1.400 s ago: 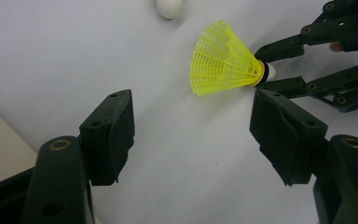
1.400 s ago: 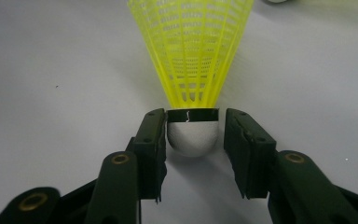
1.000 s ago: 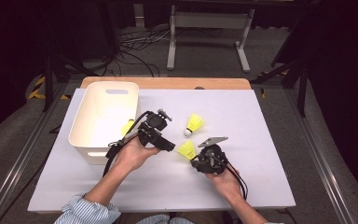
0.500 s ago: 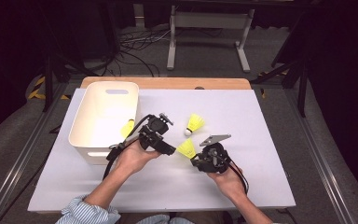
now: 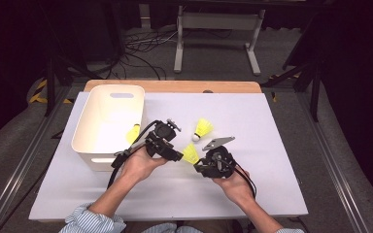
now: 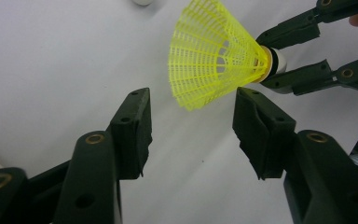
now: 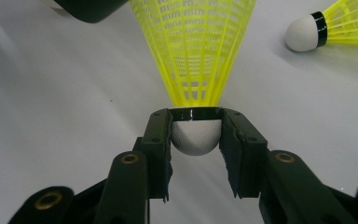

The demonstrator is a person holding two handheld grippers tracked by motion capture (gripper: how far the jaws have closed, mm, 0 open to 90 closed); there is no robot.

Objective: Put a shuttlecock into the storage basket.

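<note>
Clamping the white rounded cork of a yellow plastic mesh shuttlecock [image 7: 193,51], the right gripper [image 7: 196,135] is holding it with both pads pressing on the cork just below its black band, the skirt flaring away from the jaws. Facing it, the left gripper [image 6: 191,126] is standing partly open; its jaws have just been closing, and the skirt's wide rim [image 6: 214,56] is sitting just ahead of the pads without touching them. In the high view the held shuttlecock [image 5: 191,154] is lying between the left gripper [image 5: 177,156] and the right gripper [image 5: 197,165], above the white table [image 5: 272,145]. Beyond the right gripper, a second yellow shuttlecock [image 5: 202,129] is lying on its side, well apart. Beside the left gripper, a white rectangular plastic bin [image 5: 108,121] is holding a third yellow shuttlecock [image 5: 133,134].
</note>
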